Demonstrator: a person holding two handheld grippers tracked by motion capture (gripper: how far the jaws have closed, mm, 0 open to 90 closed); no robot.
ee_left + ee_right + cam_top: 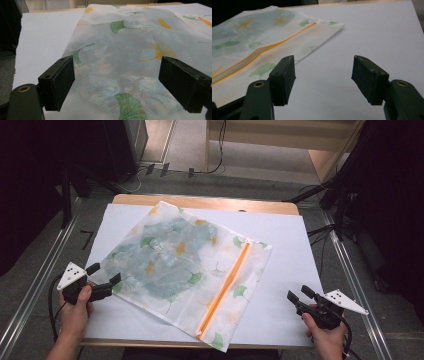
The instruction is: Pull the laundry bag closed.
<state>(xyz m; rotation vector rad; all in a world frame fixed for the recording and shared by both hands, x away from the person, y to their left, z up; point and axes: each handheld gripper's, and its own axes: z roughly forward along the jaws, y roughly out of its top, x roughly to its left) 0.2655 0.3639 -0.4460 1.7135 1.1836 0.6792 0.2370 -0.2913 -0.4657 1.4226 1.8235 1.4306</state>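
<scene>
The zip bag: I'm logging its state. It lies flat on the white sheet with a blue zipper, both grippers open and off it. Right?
Not quite: the zipper on the zip bag is orange, as the high view shows. The rest holds: left gripper and right gripper are open.

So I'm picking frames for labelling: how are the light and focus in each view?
High view: even light on the white table cover, dark surroundings, the zip bag slightly soft. Left gripper view: near bag mesh crisp, far end hazy. Right gripper view: orange zipper soft, dim blurred background.
</scene>
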